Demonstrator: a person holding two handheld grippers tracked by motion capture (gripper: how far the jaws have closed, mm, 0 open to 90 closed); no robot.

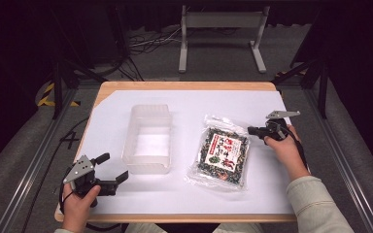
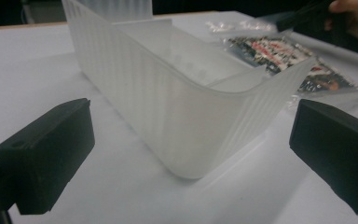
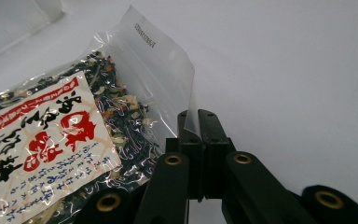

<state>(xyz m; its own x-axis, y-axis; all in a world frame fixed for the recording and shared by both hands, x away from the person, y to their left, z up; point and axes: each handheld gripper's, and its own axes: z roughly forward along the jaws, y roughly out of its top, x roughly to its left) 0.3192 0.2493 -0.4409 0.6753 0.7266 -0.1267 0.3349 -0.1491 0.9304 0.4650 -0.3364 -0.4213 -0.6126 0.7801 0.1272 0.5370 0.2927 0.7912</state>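
Right tool (image 3: 199,122) pinches the food packet's (image 3: 65,140) clear edge, left tool (image 2: 191,154) gapes, packet partly cropped.

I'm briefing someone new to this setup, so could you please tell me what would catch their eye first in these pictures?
The printed food packet lies right of centre on the white table cover, its red characters standing out. The right gripper is shut on the packet's clear edge at the packet's far right corner. Left of the packet stands a translucent plastic bin, with the left gripper open near its front left corner.
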